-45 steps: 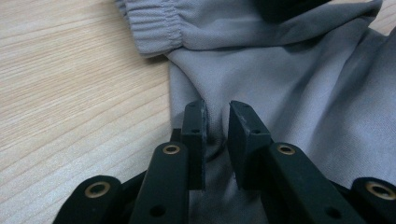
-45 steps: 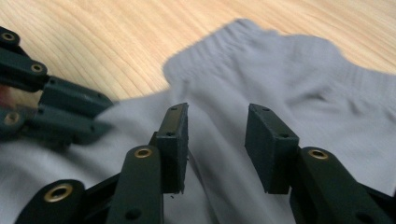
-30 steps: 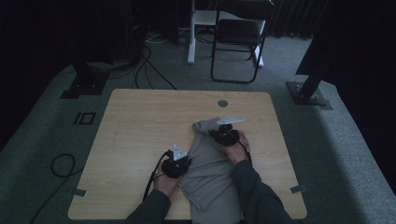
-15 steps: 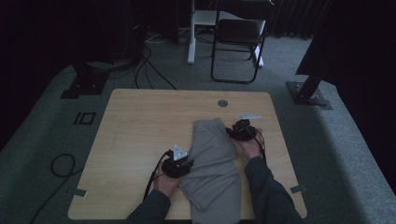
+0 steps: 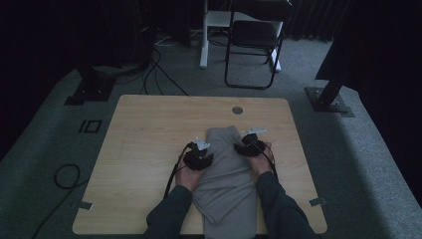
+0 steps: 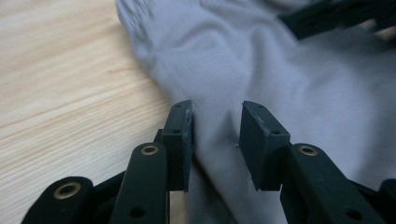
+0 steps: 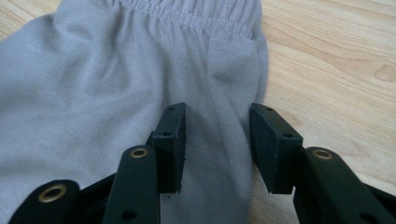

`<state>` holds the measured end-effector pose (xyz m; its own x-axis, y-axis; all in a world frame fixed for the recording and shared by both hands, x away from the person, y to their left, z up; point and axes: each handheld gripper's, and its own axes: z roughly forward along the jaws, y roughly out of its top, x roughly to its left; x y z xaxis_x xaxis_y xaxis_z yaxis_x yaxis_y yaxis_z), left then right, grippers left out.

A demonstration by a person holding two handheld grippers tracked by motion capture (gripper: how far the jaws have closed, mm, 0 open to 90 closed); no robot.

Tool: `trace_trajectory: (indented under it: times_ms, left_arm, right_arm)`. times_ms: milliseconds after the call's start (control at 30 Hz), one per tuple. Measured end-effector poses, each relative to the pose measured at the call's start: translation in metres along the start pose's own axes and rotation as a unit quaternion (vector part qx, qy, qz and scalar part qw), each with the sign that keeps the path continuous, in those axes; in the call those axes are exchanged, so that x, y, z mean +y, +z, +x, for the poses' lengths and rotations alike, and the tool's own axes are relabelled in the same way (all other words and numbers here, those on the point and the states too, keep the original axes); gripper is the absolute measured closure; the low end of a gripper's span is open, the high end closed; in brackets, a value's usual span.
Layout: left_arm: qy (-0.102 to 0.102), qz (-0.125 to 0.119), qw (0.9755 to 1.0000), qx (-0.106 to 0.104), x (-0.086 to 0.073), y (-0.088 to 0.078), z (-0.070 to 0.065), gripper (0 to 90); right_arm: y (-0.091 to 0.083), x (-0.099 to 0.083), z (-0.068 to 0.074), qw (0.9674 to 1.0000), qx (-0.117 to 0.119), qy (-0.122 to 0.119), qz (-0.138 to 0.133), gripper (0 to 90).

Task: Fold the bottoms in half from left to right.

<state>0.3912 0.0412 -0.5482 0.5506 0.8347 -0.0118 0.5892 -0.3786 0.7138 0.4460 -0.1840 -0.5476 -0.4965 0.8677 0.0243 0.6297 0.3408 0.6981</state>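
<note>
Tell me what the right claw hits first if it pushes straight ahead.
The grey garment: its cloth already lies between the open jaws of the right claw, with the gathered waistband just ahead. Beyond that, probably bare table.

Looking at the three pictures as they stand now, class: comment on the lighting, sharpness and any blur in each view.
High view: dim, the room beyond the table nearly black, the grey garment flat and low in contrast. Left gripper view: brighter; the jaw tips are fairly sharp, the bases and the far cloth soft. Right gripper view: evenly lit, the elastic waistband and wood grain crisp, no glare.
</note>
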Motion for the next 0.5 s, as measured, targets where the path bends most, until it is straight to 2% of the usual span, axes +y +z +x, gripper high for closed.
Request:
trace_trajectory:
  times_ms: [67,233,367,500]
  left_arm:
    - [-0.002,-0.009,1.0000,-0.002,-0.002,0.002,0.001,65.0]
    - [0.002,-0.012,0.9999,-0.003,-0.005,0.000,0.001,66.1]
    - [0.003,-0.015,0.9999,-0.006,-0.010,-0.004,0.000,66.5]
    - [0.007,-0.014,0.9998,-0.010,-0.015,-0.009,-0.001,66.6]
  right_arm:
    - [-0.001,-0.001,0.000,1.0000,0.000,-0.002,0.001,57.5]
    - [-0.004,-0.004,0.004,1.0000,-0.003,0.003,0.002,58.2]
    - [-0.011,-0.008,0.011,0.9999,-0.001,0.000,0.014,59.1]
    - [-0.016,-0.015,0.013,1.0000,0.000,-0.001,0.009,59.0]
